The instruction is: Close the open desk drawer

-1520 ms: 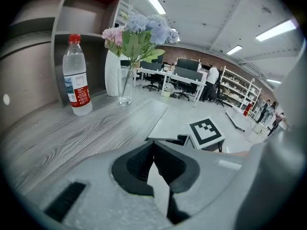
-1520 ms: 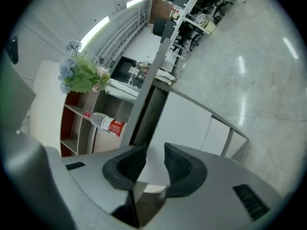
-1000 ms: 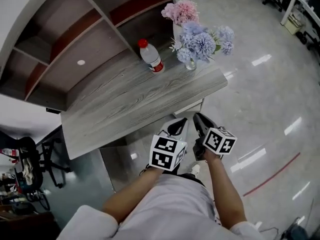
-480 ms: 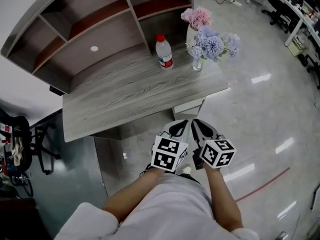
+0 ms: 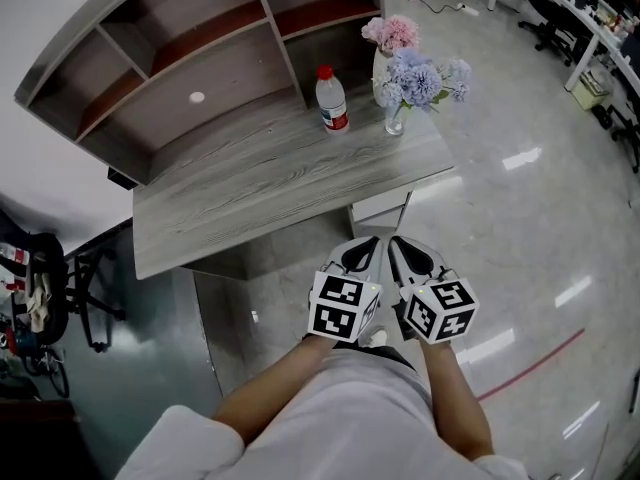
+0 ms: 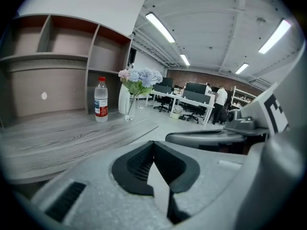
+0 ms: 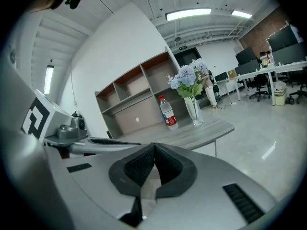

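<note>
Drawer (image 5: 378, 208) sits under the right front corner of the bench (image 5: 250, 193). From the head view it shows only as a narrow white, flat-faced box peeping out below the bench edge. So little of it shows past that edge that I judge it pushed home or nearly so, though from above I cannot tell whether it is quite flush.

Both tools are held side by side close in front of the person's body, well apart from the drawer and touching nothing. That fits a push already made, not one about to begin. The left gripper (image 5: 366, 248) has its jaws clenched together, ribbed dark pads meeting in a point with nothing between them. The right gripper (image 5: 400, 250) has just been closing its jaws, and they now meet the same way, empty. Closed tips make a blunt nose, handy for nudging a flat drawer front if it needs more.

The bench top is grey wood-grain laminate, matt and streaked. At its far edge stand a clear plastic bottle (image 5: 331, 99) with a red cap and a glass vase of pale blue and pink flowers (image 5: 412, 80), against an open shelf unit (image 5: 200, 58). The floor (image 5: 520, 198) is glossy and reflective
</note>
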The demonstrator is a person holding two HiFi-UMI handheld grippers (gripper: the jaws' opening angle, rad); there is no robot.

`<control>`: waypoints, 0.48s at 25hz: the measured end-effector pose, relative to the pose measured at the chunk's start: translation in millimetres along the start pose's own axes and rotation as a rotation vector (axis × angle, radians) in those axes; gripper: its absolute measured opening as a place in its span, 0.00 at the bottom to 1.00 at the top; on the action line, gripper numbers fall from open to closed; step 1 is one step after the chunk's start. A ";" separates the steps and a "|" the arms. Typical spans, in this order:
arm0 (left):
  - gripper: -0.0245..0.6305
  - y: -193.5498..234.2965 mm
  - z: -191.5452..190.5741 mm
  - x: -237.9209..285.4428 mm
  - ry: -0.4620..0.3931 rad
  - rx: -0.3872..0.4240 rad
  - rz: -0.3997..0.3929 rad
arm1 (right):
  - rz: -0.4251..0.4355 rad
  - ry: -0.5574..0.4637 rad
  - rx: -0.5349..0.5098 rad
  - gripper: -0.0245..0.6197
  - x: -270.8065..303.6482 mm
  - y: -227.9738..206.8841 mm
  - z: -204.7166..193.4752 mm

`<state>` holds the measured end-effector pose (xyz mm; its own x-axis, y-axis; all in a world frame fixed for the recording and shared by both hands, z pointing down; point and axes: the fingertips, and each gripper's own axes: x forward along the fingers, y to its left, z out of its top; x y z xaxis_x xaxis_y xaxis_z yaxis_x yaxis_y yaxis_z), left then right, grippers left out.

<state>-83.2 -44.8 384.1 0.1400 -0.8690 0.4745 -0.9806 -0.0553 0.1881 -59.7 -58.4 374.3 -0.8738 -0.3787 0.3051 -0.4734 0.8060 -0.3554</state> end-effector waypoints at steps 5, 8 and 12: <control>0.04 -3.6 -0.6 -9.1 -0.003 0.016 0.003 | -0.005 -0.005 -0.008 0.04 -5.9 7.2 -1.3; 0.04 -6.5 -0.9 -11.6 -0.005 0.019 -0.001 | -0.005 -0.007 -0.007 0.04 -7.8 9.5 -2.5; 0.04 -8.4 -0.2 -13.6 -0.015 0.026 -0.004 | -0.006 -0.015 0.001 0.04 -10.8 10.9 -3.6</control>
<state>-76.8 -32.4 376.3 0.1420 -0.8759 0.4611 -0.9833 -0.0715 0.1671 -55.0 -43.9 370.2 -0.8724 -0.3905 0.2941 -0.4790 0.8030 -0.3546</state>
